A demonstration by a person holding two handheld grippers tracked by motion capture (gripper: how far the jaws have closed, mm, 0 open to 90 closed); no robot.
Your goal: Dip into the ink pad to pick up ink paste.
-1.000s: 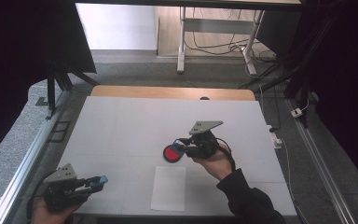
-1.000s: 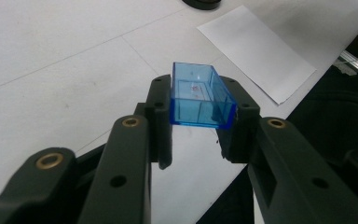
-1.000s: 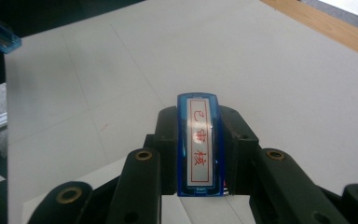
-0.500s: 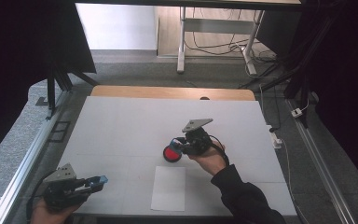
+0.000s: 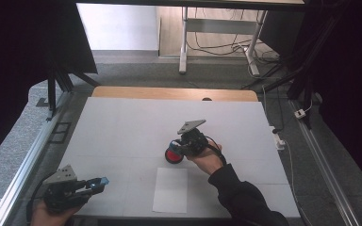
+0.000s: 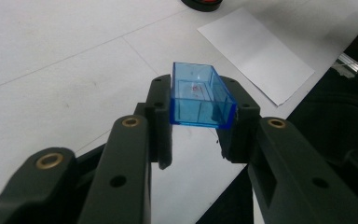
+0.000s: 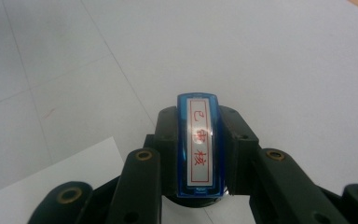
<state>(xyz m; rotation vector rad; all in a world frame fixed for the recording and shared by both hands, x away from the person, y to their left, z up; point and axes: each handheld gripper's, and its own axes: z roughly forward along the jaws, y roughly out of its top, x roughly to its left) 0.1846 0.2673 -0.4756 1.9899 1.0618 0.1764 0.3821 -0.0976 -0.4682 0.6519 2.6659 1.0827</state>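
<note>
- Right gripper (image 7: 200, 154) clamped on blue rectangular stamp (image 7: 199, 144), over round red ink pad (image 5: 173, 155).
- White paper sheet (image 5: 170, 189) lies at six o'clock on counter (image 5: 122, 122).
- Left gripper (image 6: 200, 126) clamped on clear blue plastic cap (image 6: 200, 100), idle.

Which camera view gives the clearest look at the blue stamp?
The right gripper view: the blue stamp sits close up between the right gripper fingers, its red characters legible. The high view shows it tiny over the red ink pad.

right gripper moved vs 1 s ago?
Yes. In the high view the right gripper, shut on the stamp, has shifted toward the near edge, closer to the white paper sheet, above the red ink pad.
</note>
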